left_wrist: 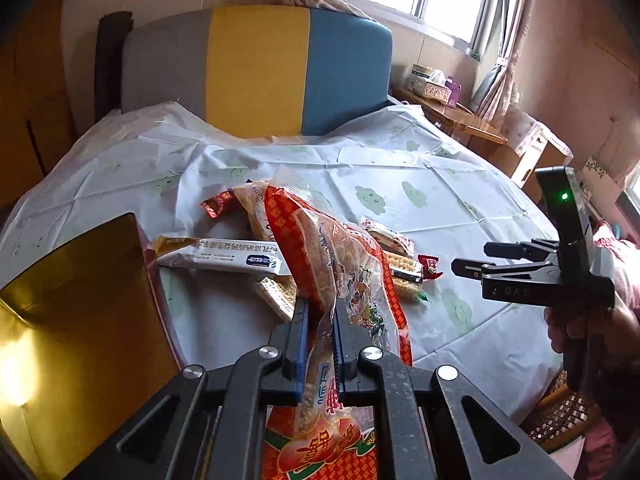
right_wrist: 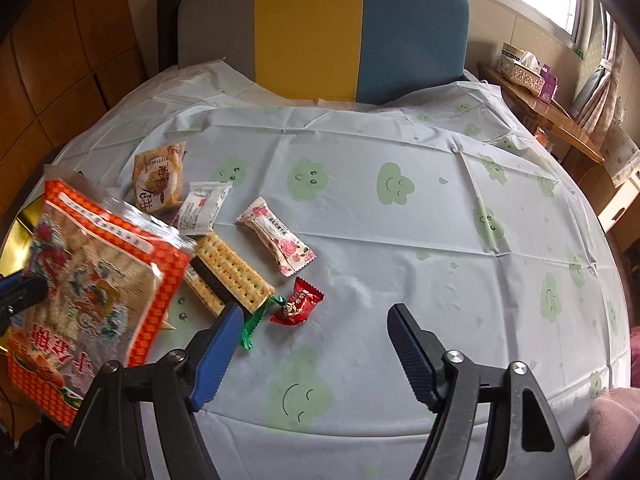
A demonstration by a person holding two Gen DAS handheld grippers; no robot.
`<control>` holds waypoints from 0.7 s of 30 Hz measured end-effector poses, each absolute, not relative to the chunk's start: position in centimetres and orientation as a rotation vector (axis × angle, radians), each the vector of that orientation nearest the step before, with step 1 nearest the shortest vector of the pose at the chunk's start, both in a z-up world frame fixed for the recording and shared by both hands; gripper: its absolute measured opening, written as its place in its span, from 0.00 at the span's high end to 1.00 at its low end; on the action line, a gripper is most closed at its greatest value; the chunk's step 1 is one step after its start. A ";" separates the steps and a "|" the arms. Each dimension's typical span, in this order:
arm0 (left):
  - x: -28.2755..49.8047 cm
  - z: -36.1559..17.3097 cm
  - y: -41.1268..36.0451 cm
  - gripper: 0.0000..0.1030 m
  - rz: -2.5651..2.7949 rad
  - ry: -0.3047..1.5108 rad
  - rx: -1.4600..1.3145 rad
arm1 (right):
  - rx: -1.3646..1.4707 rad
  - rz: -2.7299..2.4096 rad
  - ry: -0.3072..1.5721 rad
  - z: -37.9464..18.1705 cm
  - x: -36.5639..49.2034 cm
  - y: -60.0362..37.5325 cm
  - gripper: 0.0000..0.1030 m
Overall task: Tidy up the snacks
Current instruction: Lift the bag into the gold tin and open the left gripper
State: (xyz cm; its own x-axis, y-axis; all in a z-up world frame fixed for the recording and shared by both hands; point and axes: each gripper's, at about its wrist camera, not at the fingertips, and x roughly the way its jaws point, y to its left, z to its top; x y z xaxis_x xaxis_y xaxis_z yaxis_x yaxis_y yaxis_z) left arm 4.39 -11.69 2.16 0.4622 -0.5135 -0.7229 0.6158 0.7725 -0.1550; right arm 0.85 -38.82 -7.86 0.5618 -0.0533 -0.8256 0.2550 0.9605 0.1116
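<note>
Right at the bottom of the left wrist view, your left gripper (left_wrist: pixel 320 312) has its fingers clamped tight on a big red-and-orange snack bag (left_wrist: pixel 344 276), which hangs lifted off the worktop (left_wrist: pixel 460 184). Just left of it sits a gold-lined box (left_wrist: pixel 80 304), open toward you.

Over in the right wrist view, your right gripper (right_wrist: pixel 316 320) hovers with its fingers apart and nothing between them. No earlier frame given, so I'll leave it at that. Just past the left fingertip lie a cracker pack (right_wrist: pixel 232 272) and a small red candy (right_wrist: pixel 298 302), close together. A bit further up the frame there's a floral-wrapped snack (right_wrist: pixel 276 242), then a white packet (right_wrist: pixel 202 208) and a brown-printed pastry pack (right_wrist: pixel 160 178) toward upper left.

Behind it all, a grey, yellow and blue headboard-looking panel (right_wrist: pixel 320 32) stands at the top of the frame.
</note>
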 end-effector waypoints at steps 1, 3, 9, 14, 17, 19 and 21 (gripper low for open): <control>4.4 2.4 -11.2 0.90 -0.694 0.837 0.119 | 0.227 -0.189 0.978 -8.2 0.9 -38.9 0.33; 4.3 2.8 -10.2 0.90 -0.683 0.834 0.085 | 0.234 -0.191 1.008 -8.7 1.1 -39.0 0.36; 4.4 4.7 -6.7 0.91 -0.659 0.798 -0.011 | 0.222 -0.135 1.044 -9.4 1.5 -38.0 0.36; 5.1 5.9 -3.5 0.91 -0.606 0.776 -0.090 | 0.182 -0.041 0.991 -8.5 2.2 -36.2 0.36; 5.7 6.5 -1.3 0.91 -0.569 0.771 -0.137 | 0.109 -0.017 0.990 -8.6 3.4 -34.8 0.36; 6.0 6.7 0.0 0.91 -0.538 0.770 -0.155 | 0.085 0.002 0.997 -8.9 4.3 -34.3 0.35; 6.5 6.8 1.4 0.91 -0.503 0.774 -0.174 | 0.053 0.012 1.007 -9.4 5.0 -33.8 0.33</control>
State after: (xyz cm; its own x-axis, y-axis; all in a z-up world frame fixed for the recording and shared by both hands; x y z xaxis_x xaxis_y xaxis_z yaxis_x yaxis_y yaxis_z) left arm 6.49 1.43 6.78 0.6044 -0.4948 -0.6244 0.3695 0.8685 -0.3305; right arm 4.99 -33.76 -9.37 0.5344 0.0347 -0.8445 0.0142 0.9987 0.0499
